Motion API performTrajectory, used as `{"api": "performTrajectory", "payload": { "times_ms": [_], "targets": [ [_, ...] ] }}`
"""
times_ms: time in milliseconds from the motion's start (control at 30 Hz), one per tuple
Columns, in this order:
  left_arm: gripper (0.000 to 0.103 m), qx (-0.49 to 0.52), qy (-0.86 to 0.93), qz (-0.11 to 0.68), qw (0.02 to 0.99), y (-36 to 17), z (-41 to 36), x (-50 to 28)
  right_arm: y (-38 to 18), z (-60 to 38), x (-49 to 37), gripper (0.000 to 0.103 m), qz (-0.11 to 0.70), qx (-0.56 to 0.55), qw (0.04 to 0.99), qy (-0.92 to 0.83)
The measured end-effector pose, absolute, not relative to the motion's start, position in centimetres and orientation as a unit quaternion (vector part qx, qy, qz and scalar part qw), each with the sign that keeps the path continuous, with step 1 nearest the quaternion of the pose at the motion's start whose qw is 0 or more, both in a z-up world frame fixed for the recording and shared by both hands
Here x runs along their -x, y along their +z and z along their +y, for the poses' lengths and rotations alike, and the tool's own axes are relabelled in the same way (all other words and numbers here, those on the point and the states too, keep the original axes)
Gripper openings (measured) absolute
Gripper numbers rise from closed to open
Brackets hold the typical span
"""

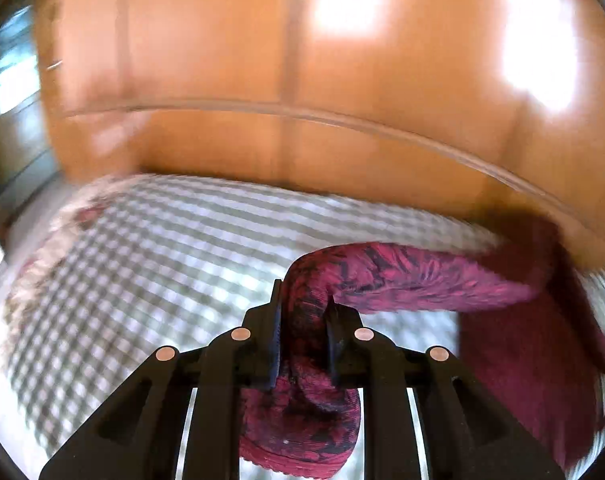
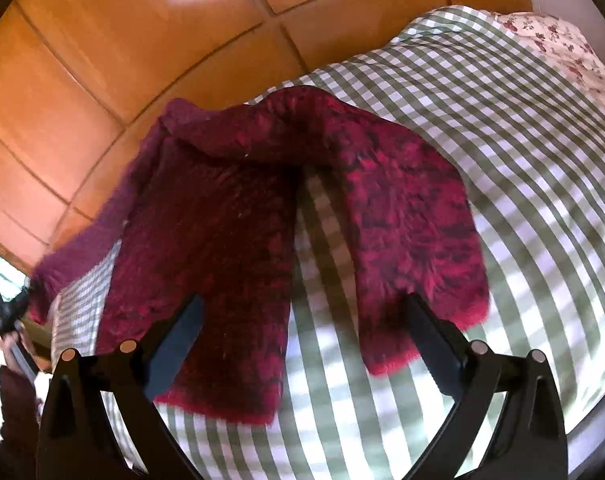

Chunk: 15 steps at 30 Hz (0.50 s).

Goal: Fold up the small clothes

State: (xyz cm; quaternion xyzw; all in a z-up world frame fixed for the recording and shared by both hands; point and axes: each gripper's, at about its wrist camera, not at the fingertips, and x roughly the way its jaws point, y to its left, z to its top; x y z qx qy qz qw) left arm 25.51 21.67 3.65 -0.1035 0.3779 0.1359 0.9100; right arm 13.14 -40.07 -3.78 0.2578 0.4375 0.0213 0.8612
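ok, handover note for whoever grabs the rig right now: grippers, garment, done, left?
Left gripper: shut on a bunched part of the fuzzy red garment, lifting it.
Right gripper: open, empty, above the garment's two hanging ends.
Garment: mostly spread on the green checked bedcover, one side raised toward the left gripper.
Done: one side picked up.
Left: no finished fold visible; fold and flatten.

one red garment [image 2: 230, 216], two tongs [image 1: 302, 320]
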Motion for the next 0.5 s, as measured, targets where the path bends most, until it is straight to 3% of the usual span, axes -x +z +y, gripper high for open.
{"api": "performTrajectory", "payload": {
  "times_ms": [67, 100, 133, 200, 367, 500],
  "targets": [
    [0.031, 0.138, 0.197, 0.397, 0.886, 3.0, 23.9, -27.6, -4.3, -40.3, -14.1, 0.099, 0.444, -0.275, 0.853, 0.012],
    [0.044, 0.159, 0.216, 0.391, 0.88, 3.0, 24.9, -27.9, -4.7, -40.3, -14.6, 0.099, 0.448, -0.282, 0.848, 0.016],
    [0.067, 0.178, 0.211, 0.376, 0.885, 3.3, 25.2, -27.4, -5.0, -39.8, -14.9, 0.099, 0.453, -0.279, 0.847, 0.019],
    [0.084, 0.193, 0.202, 0.339, 0.898, 3.7, 25.0, -25.6, -5.4, -39.3, -15.2, 0.099, 0.461, -0.266, 0.846, 0.024],
    [0.079, 0.19, 0.055, 0.301, 0.933, 2.9, 20.8, -19.5, -6.5, -38.2, -14.9, 0.099, 0.471, -0.252, 0.845, 0.028],
    [0.079, 0.217, -0.117, 0.376, 0.893, -1.8, 15.7, -16.3, -5.6, -37.9, -13.8, 0.096, 0.458, -0.255, 0.851, 0.03]
  ]
}}
